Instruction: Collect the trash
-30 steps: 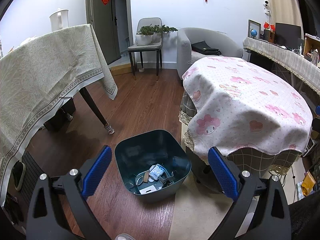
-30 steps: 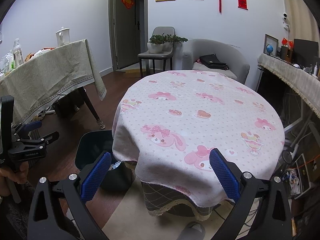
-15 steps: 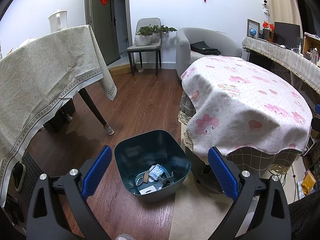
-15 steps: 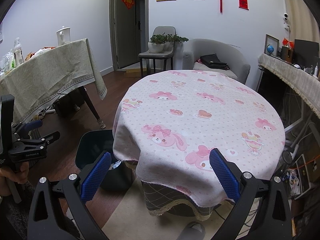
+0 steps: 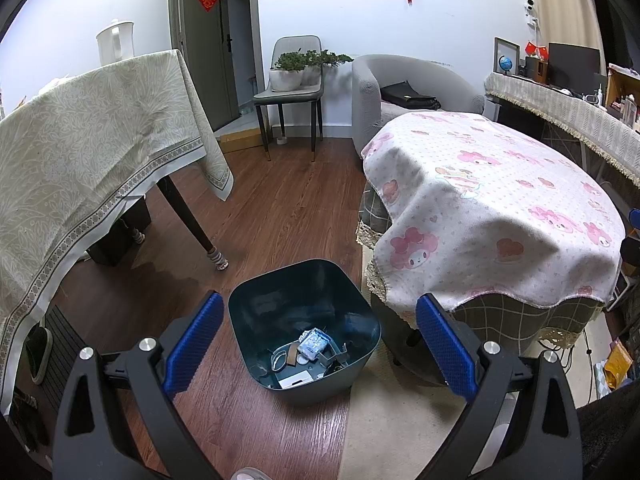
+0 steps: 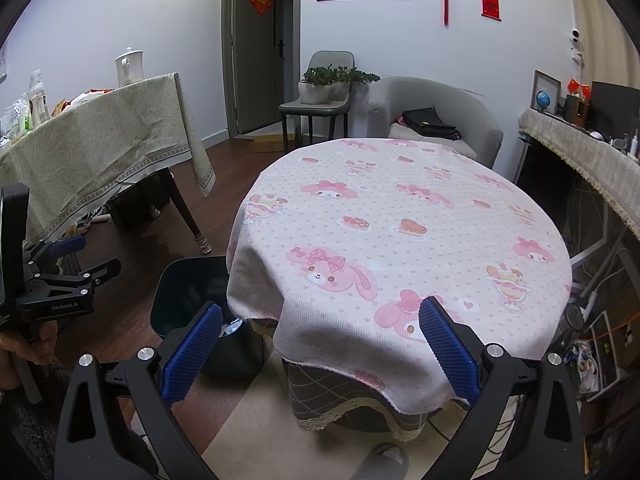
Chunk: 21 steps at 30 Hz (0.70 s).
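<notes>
A dark teal trash bin stands on the wood floor beside the round table. Several pieces of trash lie at its bottom, among them a blue-white wrapper and a white card. My left gripper hovers open above the bin with nothing between its blue pads. My right gripper is open and empty, held over the near edge of the round table with the pink cartoon cloth. The bin shows partly under the cloth edge in the right wrist view. The left gripper appears at the far left there, held by a hand.
A table under a beige cloth stands to the left, its dark leg near the bin. A grey chair with potted plants and a grey armchair stand at the back wall. A cluttered counter runs along the right.
The left wrist view has shifted very slightly; the bin and both grippers stay nearly still and open.
</notes>
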Each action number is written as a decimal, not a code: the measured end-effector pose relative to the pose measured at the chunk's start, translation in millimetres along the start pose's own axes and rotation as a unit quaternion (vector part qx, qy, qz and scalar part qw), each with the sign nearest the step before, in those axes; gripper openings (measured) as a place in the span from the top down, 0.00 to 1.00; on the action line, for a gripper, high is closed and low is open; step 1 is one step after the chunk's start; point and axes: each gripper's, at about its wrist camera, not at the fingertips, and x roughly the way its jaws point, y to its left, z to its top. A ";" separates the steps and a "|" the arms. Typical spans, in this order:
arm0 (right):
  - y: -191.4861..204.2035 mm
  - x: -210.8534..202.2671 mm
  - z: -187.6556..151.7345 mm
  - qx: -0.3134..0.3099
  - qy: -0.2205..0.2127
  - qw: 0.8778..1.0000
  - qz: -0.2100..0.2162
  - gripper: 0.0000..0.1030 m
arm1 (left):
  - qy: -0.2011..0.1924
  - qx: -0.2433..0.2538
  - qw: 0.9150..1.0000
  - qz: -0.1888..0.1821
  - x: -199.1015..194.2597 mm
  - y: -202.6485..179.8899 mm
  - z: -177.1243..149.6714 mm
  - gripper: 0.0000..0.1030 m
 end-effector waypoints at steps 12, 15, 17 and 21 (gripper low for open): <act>0.4 0.3 0.1 0.000 0.000 1.000 0.000 0.03 | 0.000 0.001 1.000 -0.001 0.1 -0.9 -0.6 0.04; 0.3 0.2 0.2 0.000 0.000 1.000 0.000 0.03 | 0.000 0.001 1.000 -0.001 0.0 -0.7 -0.3 0.04; 0.2 0.3 0.1 0.000 0.000 1.000 0.000 0.03 | -0.001 0.001 1.000 -0.002 -0.1 -1.1 -0.7 0.04; 0.6 0.1 0.1 0.000 0.000 1.000 0.000 0.03 | 0.000 0.003 1.000 -0.001 -0.8 -2.4 -0.4 0.04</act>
